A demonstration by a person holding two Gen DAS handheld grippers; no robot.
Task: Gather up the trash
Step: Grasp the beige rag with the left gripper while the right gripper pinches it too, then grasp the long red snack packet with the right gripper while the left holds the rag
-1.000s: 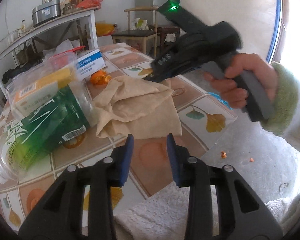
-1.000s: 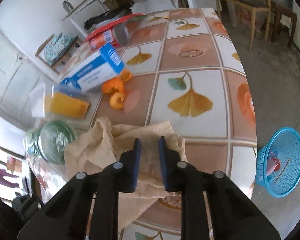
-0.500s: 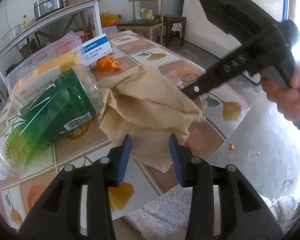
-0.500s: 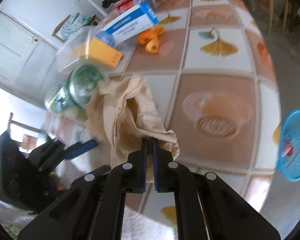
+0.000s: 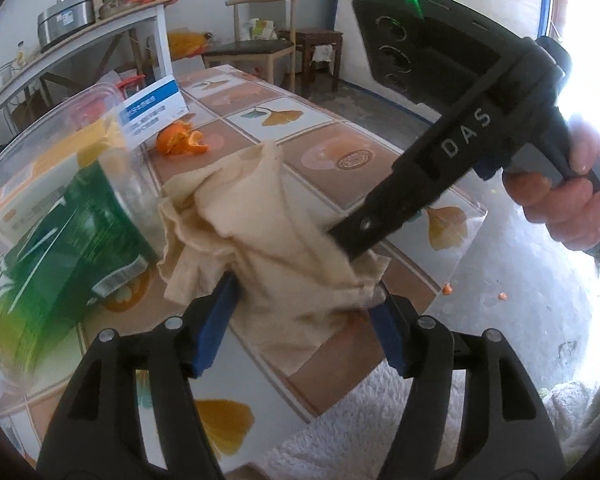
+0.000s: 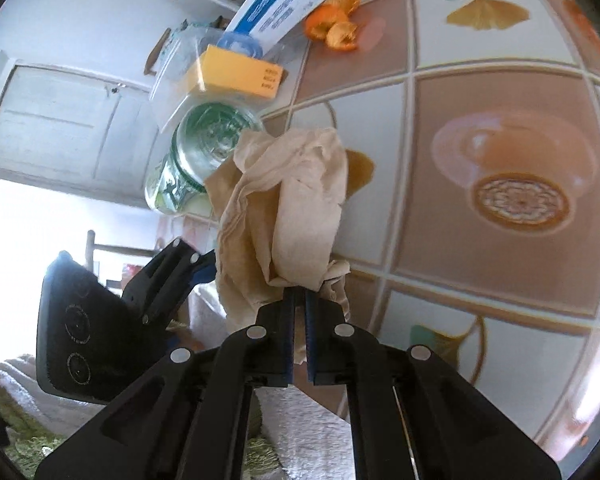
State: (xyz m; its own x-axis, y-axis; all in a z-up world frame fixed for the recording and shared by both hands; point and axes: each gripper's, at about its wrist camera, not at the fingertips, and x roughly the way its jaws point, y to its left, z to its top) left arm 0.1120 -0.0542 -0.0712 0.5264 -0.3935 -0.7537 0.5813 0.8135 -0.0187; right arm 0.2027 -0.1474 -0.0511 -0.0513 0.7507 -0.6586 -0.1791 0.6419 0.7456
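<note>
the right gripper [image 6: 298,300] has its jaws pinched nearly together on a fold of the crumpled tan paper napkin [image 6: 288,208], and the wad stands up off the tabletop [image 6: 500,92] from that pinch (only its lower folds look to trail onto the surface, near the table's edge). in the left wrist view the same gripper reaches in from the right, gripped by a hand [image 5: 560,208], and its tip is buried in the napkin [image 5: 276,224].

the left gripper [image 5: 304,320] has just been opening its jaws; they now stand wide on either side of the napkin's lower folds. the blue pads [image 5: 216,324] sit close to the paper, but whether they press on it cannot be told, and the wad bulges between them rather than being squeezed.

just beside the napkin, to its left in the left wrist view, a clear bottle with a green label [image 5: 72,240] lies on its side, touching or nearly touching the paper. behind it lies a clear plastic container [image 5: 48,152] with a yellow box [image 6: 236,74] inside. farther back, a blue-and-white carton [image 5: 152,114] rests on the table, with orange peel [image 5: 180,142] just beside it on a tile.

beyond the table stand a wooden chair [image 5: 260,40] and a white shelf [image 5: 80,36] with a metal pot on top.
</note>
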